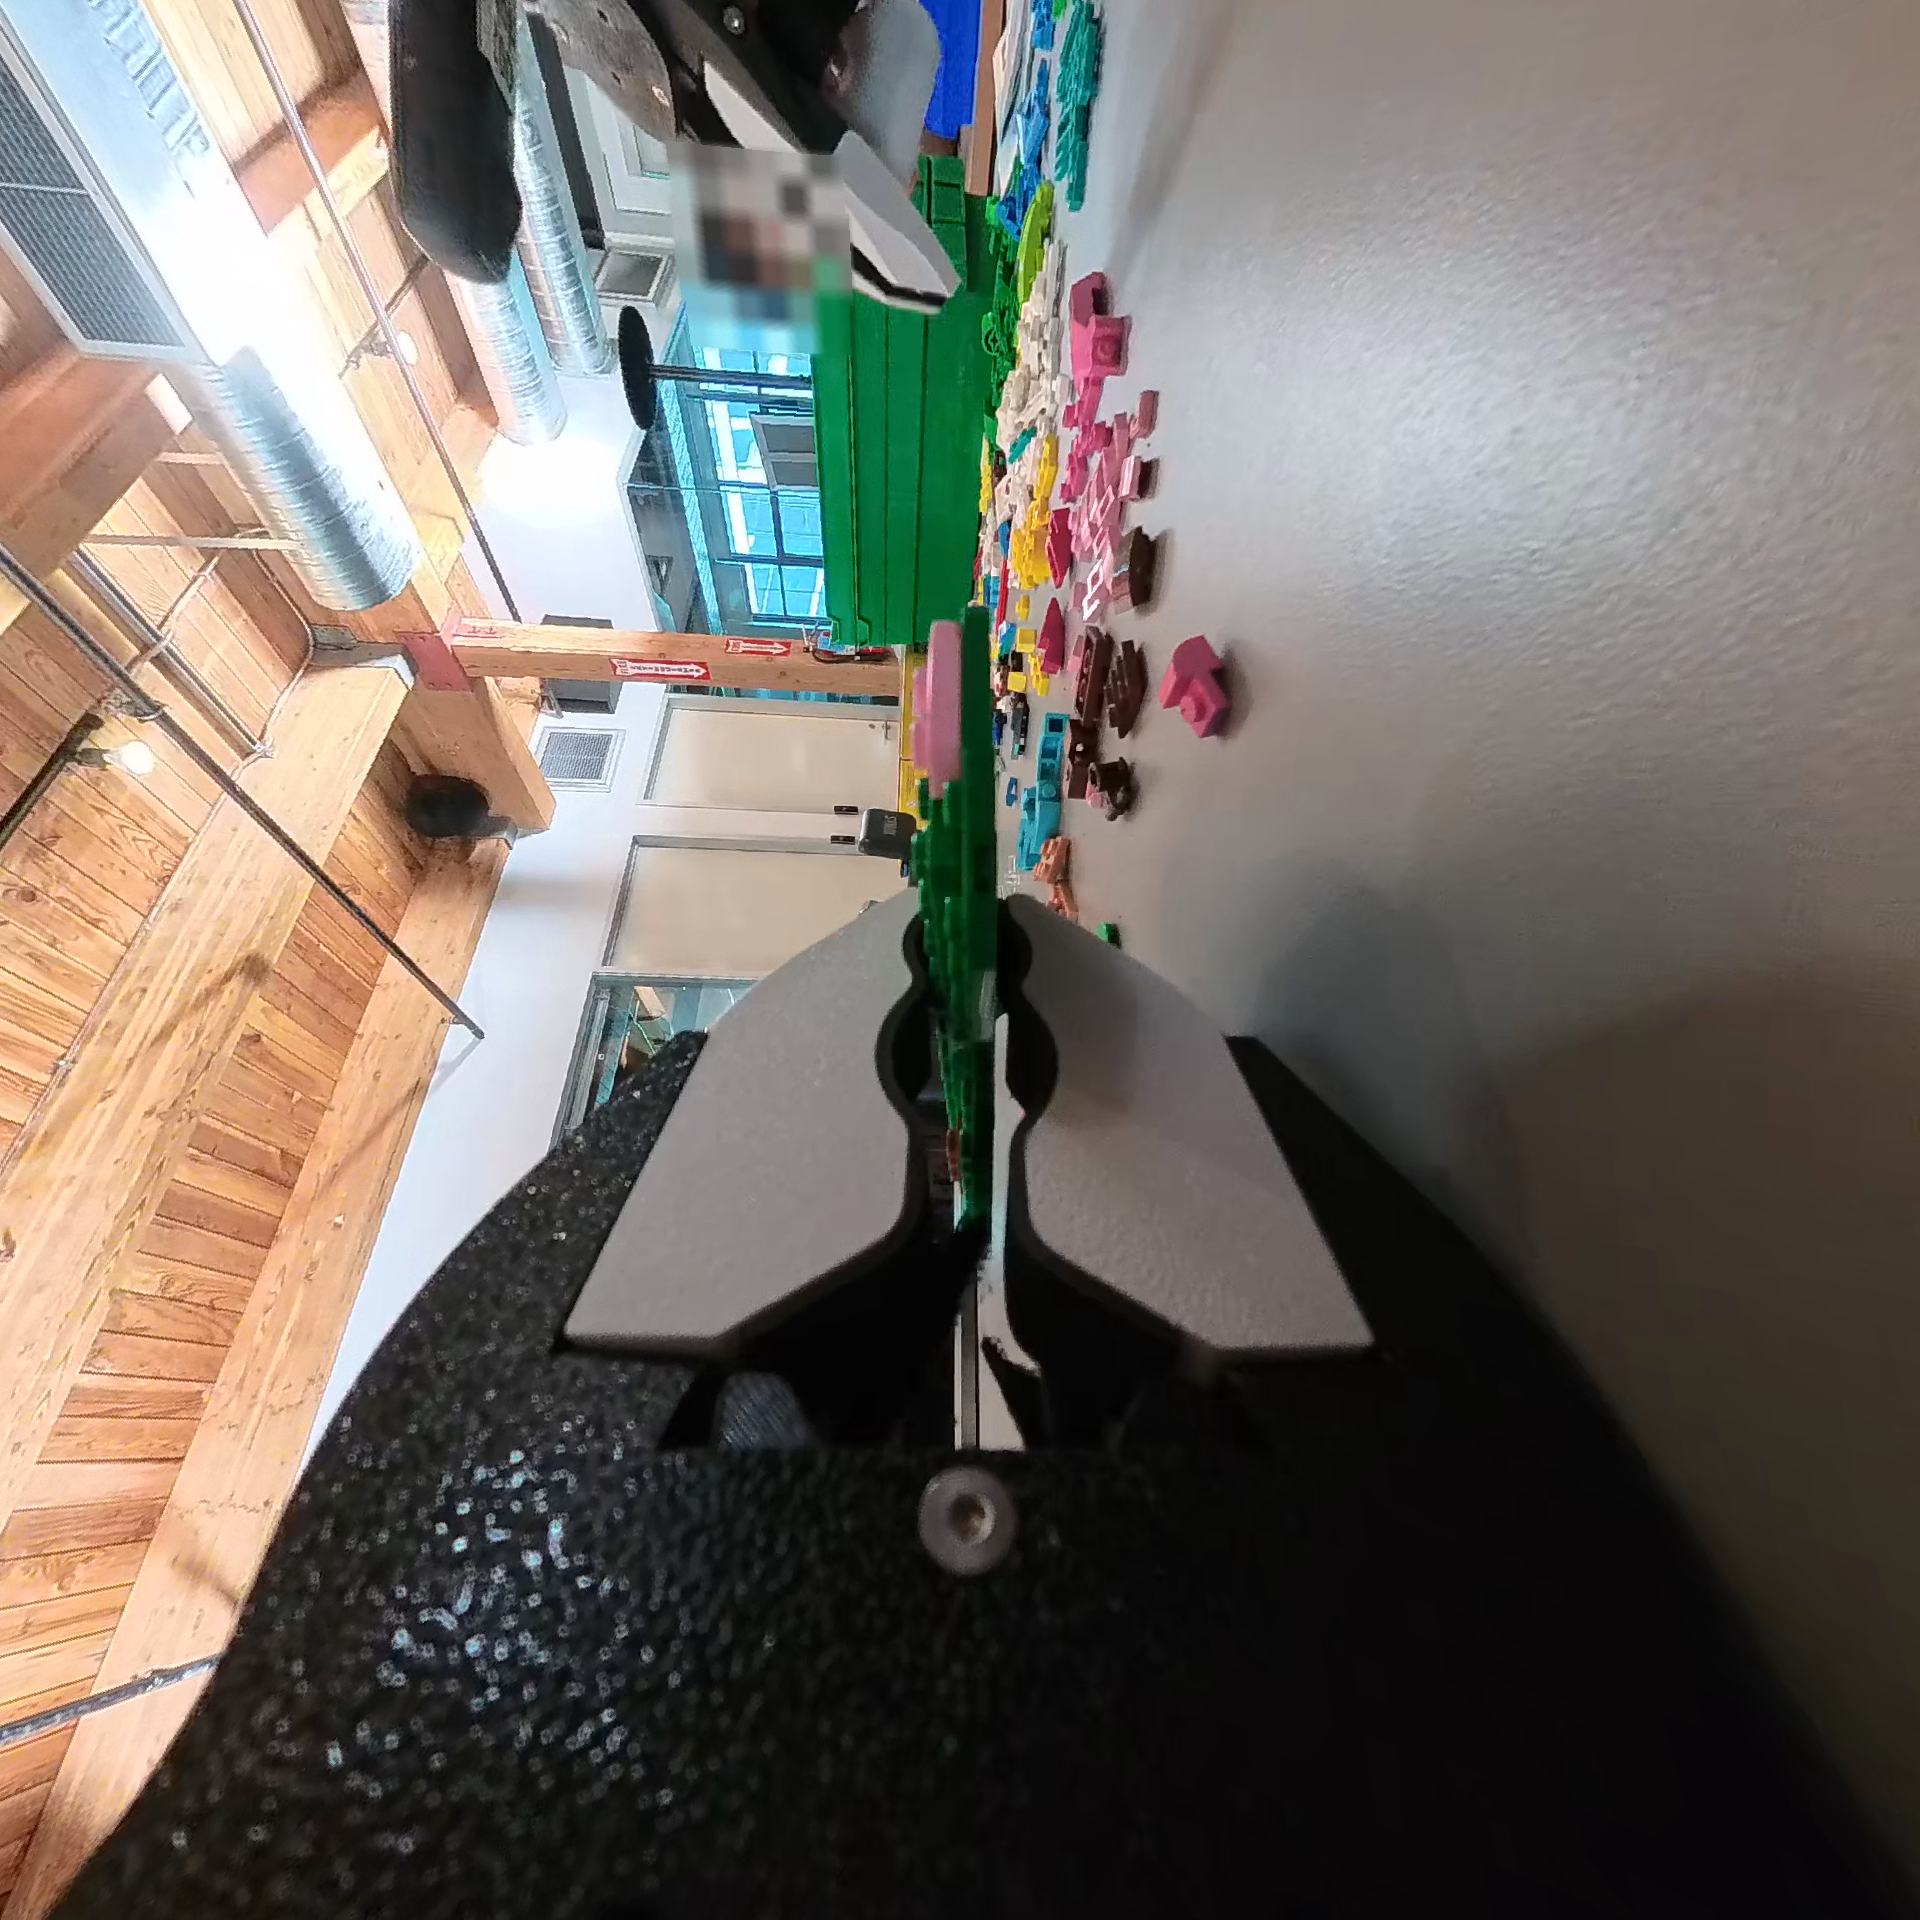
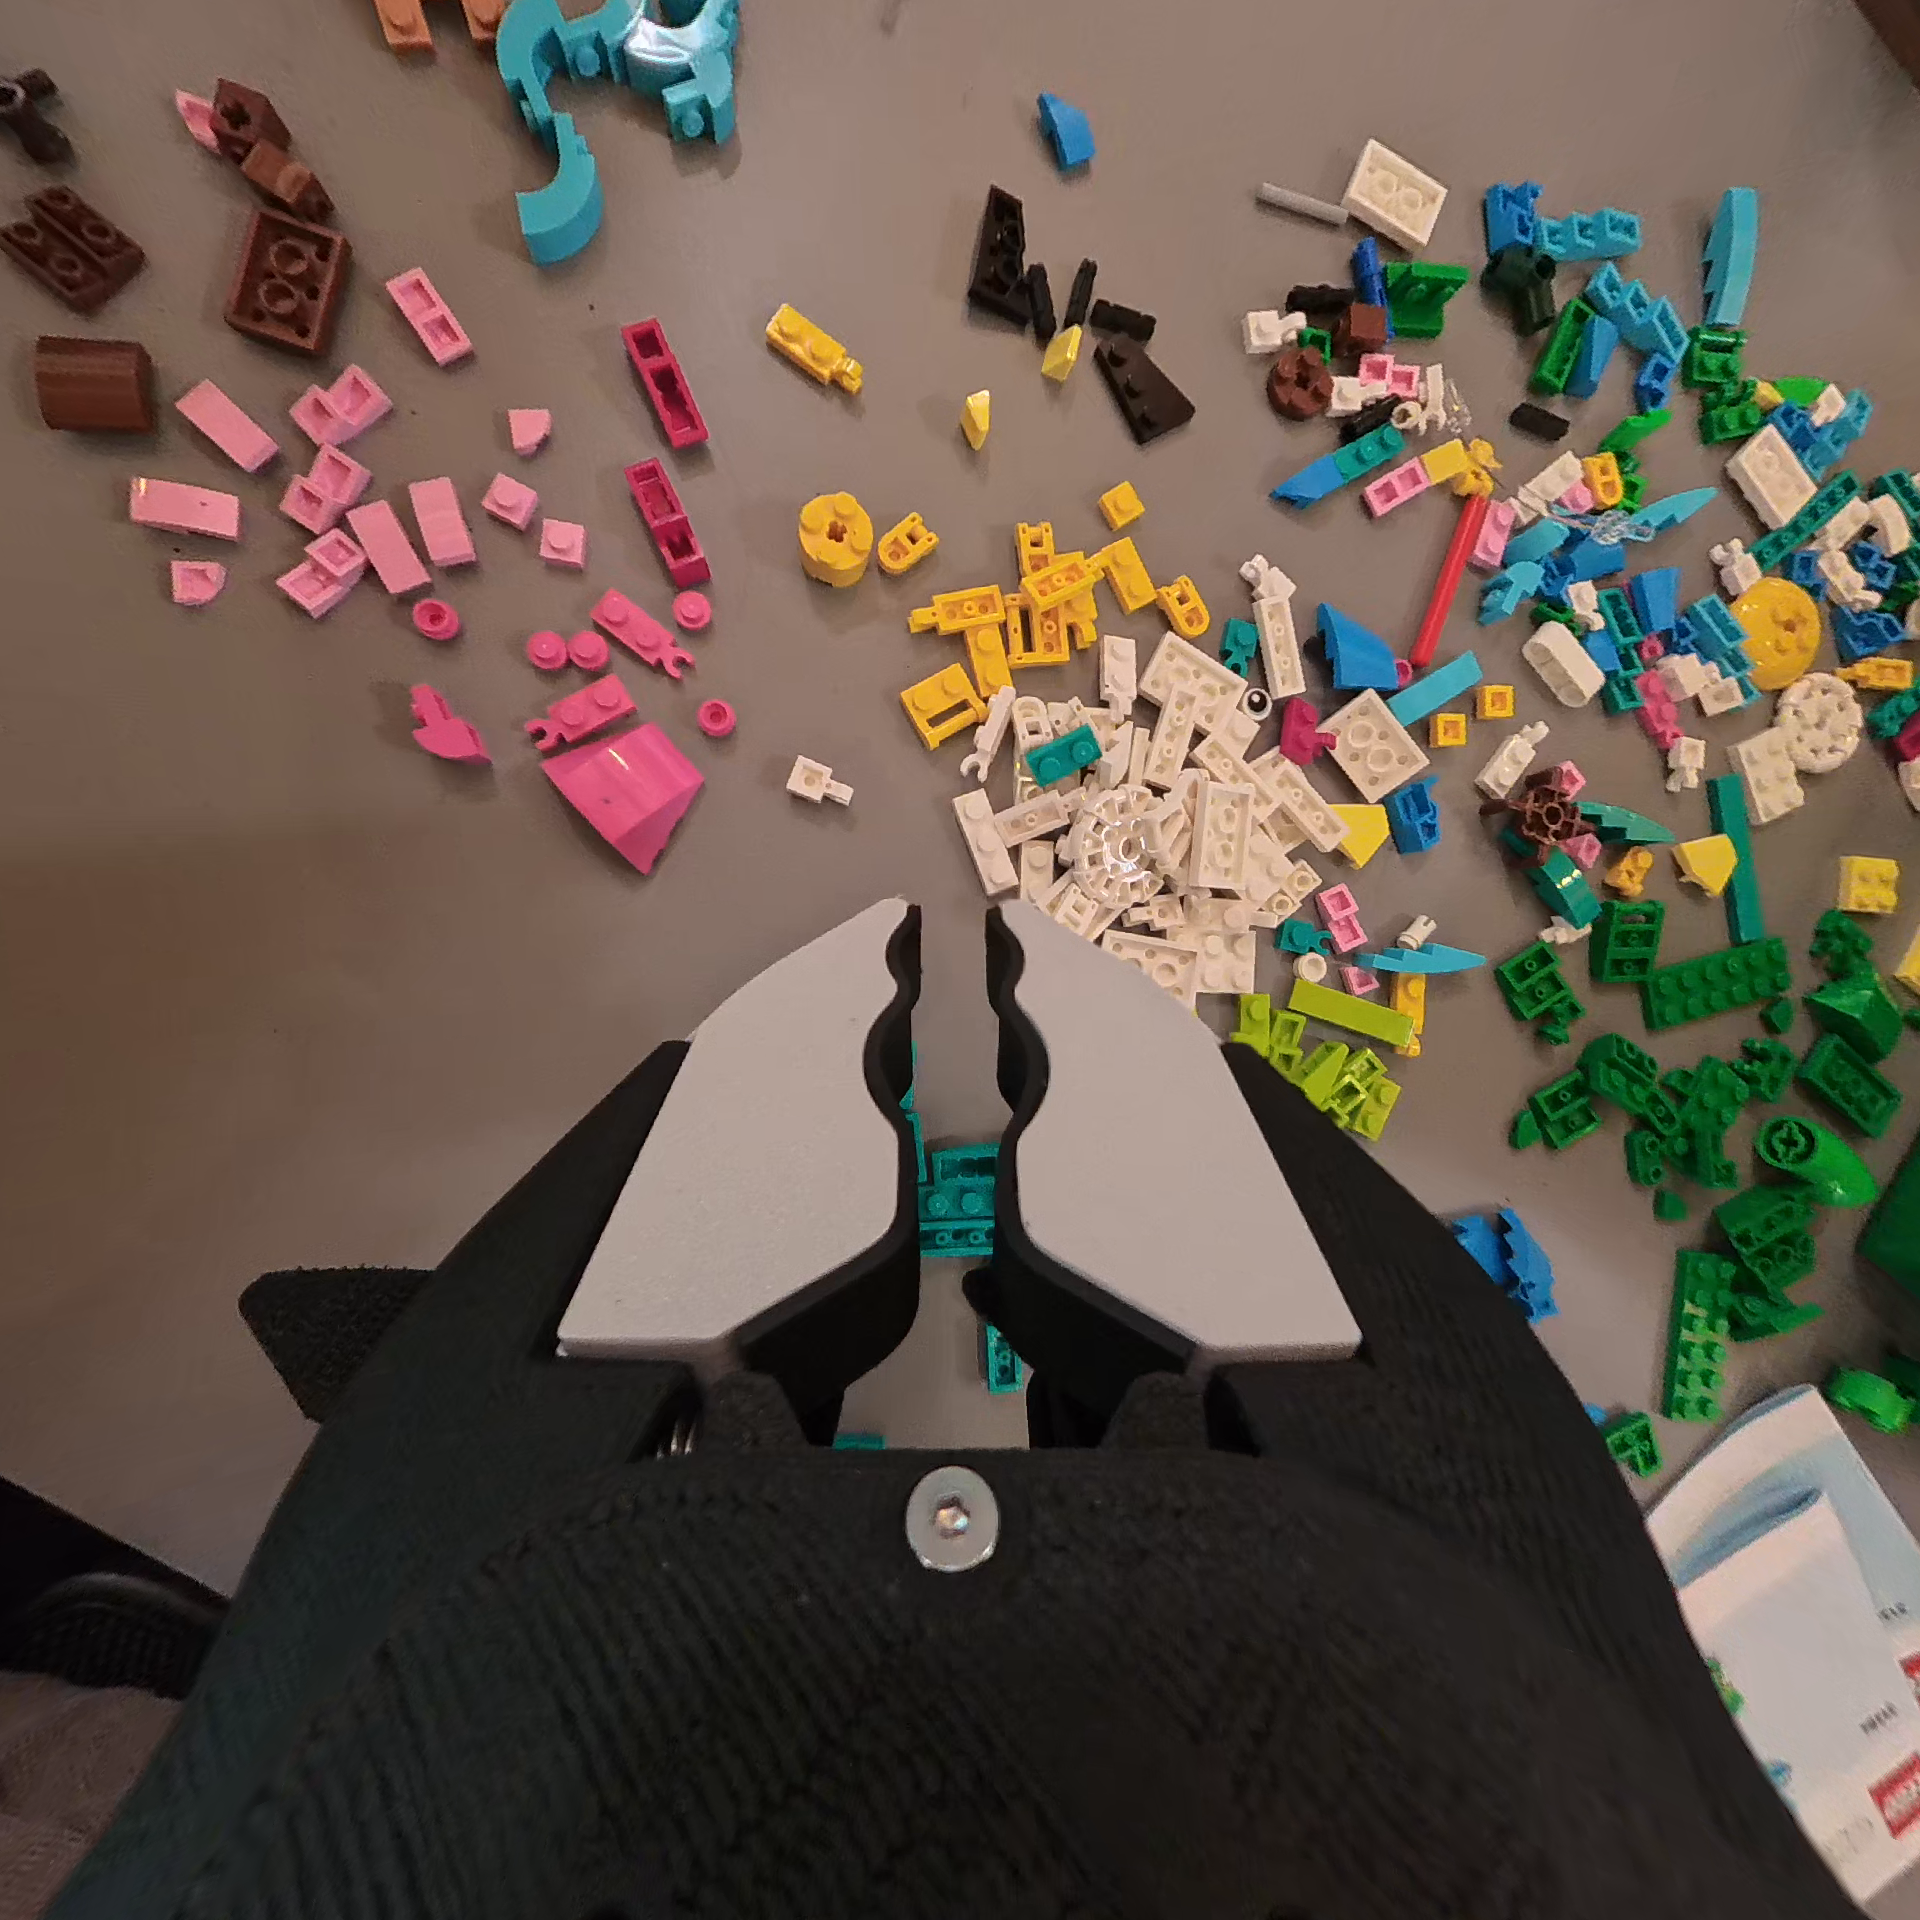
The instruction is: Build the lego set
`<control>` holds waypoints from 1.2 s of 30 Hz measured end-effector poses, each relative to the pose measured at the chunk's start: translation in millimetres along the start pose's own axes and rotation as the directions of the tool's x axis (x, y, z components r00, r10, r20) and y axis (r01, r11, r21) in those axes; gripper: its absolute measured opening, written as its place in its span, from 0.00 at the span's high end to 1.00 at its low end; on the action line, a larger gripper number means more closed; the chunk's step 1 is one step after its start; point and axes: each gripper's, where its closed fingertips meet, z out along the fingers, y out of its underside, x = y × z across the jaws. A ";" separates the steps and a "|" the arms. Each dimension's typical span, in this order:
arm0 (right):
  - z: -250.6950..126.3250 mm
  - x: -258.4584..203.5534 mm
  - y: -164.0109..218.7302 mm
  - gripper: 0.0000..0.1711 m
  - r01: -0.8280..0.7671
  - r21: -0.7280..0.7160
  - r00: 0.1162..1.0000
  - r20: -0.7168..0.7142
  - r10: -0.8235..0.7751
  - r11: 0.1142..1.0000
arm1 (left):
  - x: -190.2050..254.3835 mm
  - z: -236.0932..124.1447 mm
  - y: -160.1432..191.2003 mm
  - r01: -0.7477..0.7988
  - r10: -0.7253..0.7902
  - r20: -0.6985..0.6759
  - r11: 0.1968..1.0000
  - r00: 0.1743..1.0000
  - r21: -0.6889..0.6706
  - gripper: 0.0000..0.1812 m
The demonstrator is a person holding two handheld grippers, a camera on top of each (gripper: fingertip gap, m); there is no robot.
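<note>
My left gripper (image 1: 961, 914) is shut on a green plate assembly (image 1: 971, 831), held edge-on above the grey table (image 1: 1507, 520). A light pink piece (image 1: 940, 696) sits on its far end. My right gripper (image 2: 951, 920) hovers over the table (image 2: 260, 987), its jaws a narrow gap apart with nothing between the tips. Teal bricks (image 2: 956, 1195) lie under it, seen through the gap. A pile of white bricks (image 2: 1174, 810) lies just beyond its right fingertip. The right gripper also shows at the top of the left wrist view (image 1: 894, 208).
Loose bricks lie sorted by colour: pink (image 2: 613, 779), yellow (image 2: 1029, 613), brown (image 2: 286, 275), black (image 2: 1132, 384), green (image 2: 1714, 1091) and mixed blue (image 2: 1621, 582). An instruction booklet (image 2: 1808, 1621) lies at the lower right. A large green ribbed object (image 1: 894, 468) stands at the table's far side.
</note>
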 end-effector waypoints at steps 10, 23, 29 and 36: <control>-3.7 12.9 -0.4 0.94 -0.104 0.026 0.994 -0.040 0.105 0.994 | 0.5 0.2 0.0 -0.002 0.002 -0.002 1.000 1.000 -0.001 0.95; 40.2 98.7 -64.5 0.97 -0.398 0.255 0.916 0.055 0.398 0.881 | 0.3 0.3 -0.5 -0.016 0.016 0.003 1.000 1.000 0.001 0.95; 89.9 134.9 -58.7 0.99 -0.565 0.066 0.824 0.090 0.559 0.822 | -0.2 0.2 2.3 -0.001 0.001 0.002 1.000 1.000 -0.005 0.95; 108.5 138.2 -47.3 0.98 -0.497 -0.094 0.864 0.035 0.502 0.862 | 0.2 0.2 2.4 0.012 -0.012 -0.002 1.000 1.000 -0.003 0.95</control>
